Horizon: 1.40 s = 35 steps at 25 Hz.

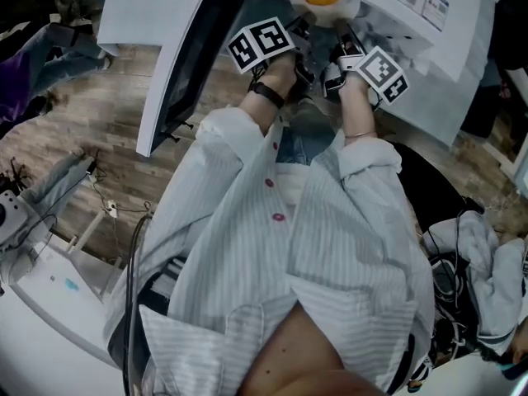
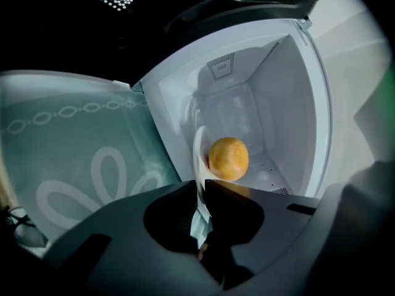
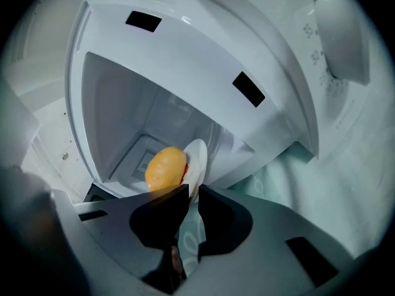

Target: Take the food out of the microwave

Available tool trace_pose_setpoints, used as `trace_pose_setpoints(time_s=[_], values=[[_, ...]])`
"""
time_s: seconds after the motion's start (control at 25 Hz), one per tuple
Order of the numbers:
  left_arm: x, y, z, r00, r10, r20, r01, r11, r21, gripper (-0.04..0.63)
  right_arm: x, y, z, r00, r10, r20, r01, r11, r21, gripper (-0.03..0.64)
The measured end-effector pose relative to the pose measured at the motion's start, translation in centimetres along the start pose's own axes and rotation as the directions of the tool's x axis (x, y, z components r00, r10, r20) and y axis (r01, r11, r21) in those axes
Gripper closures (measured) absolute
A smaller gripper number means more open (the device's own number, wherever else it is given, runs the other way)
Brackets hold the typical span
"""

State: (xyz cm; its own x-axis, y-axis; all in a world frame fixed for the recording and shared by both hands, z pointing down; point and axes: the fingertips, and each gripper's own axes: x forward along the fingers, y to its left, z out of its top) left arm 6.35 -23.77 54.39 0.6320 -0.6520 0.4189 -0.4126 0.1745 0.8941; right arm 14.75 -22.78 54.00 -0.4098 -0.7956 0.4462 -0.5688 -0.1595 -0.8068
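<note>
Head view, looking steeply down: facing a white microwave (image 1: 437,15), door (image 1: 186,64) swung fully out to the left, mouth left open across its whole width. Standing square to that opening in a striped shirt (image 1: 330,246), both arms reaching in side by side. Below the microwave's front edge, a pale green patterned cloth (image 2: 74,159), seen past the jaws in both gripper views. Within the cavity, close to its front lip, a white plate (image 2: 199,153) carrying the food (image 2: 228,158), round and orange. Open room above the food up to the cavity ceiling, and more behind it to the back wall; far side wall well apart from it in the left gripper view. Clamped on the plate's left rim with the left gripper (image 2: 200,187), thin edge seen end-on between the jaws. Closed on the opposite rim with the right gripper (image 3: 191,193), jaw tips just beside the food.
</note>
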Motion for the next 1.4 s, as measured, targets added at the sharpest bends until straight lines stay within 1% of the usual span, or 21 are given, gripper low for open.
trace_pose_setpoints(time_s=[0.12, 0.36, 0.6, 0.84, 1.04, 1.12, 1.28, 1.4], values=[[-0.4, 0.1, 1.0, 1.000, 0.007, 0.020, -0.006, 1.000, -0.018, 0.549, 0.8, 0.9, -0.1, 1.000, 0.007, -0.025, -0.007, 1.000, -0.006, 0.548], [-0.5, 0.8, 0.3, 0.998, 0.014, 0.058, -0.012, 0.999, -0.037, 0.549, 0.8, 0.1, -0.6, 0.998, 0.030, -0.060, -0.031, 1.000, -0.006, 0.549], [-1.1, 1.2, 1.6, 0.996, 0.017, 0.089, -0.012, 0.998, -0.058, 0.554, 1.9, 0.9, -1.1, 0.995, 0.050, -0.089, -0.050, 0.999, 0.003, 0.549], [-1.4, 1.5, 0.7, 0.994, 0.017, 0.111, -0.009, 0.997, -0.073, 0.554, 1.4, 0.4, -1.4, 0.992, 0.062, -0.109, -0.062, 0.998, -0.001, 0.551], [-2.1, 1.2, 0.6, 0.991, 0.016, 0.135, -0.005, 0.997, -0.077, 0.554, 1.0, 1.1, -1.6, 0.989, 0.074, -0.128, -0.077, 0.997, -0.018, 0.551], [-2.8, 1.1, -0.2, 0.989, 0.014, 0.146, -0.002, 0.997, -0.079, 0.554, 0.1, 1.0, -2.0, 0.988, 0.080, -0.134, -0.084, 0.996, -0.025, 0.551], [-5.8, 0.9, -4.2, 0.985, 0.000, 0.170, 0.013, 0.997, -0.073, 0.554, -4.4, 0.4, -3.7, 0.986, 0.099, -0.138, -0.106, 0.993, -0.045, 0.552], [-7.4, 0.1, -5.4, 0.982, -0.008, 0.188, 0.023, 0.997, -0.078, 0.554, -6.3, 1.2, -4.2, 0.983, 0.109, -0.149, -0.119, 0.991, -0.062, 0.552]])
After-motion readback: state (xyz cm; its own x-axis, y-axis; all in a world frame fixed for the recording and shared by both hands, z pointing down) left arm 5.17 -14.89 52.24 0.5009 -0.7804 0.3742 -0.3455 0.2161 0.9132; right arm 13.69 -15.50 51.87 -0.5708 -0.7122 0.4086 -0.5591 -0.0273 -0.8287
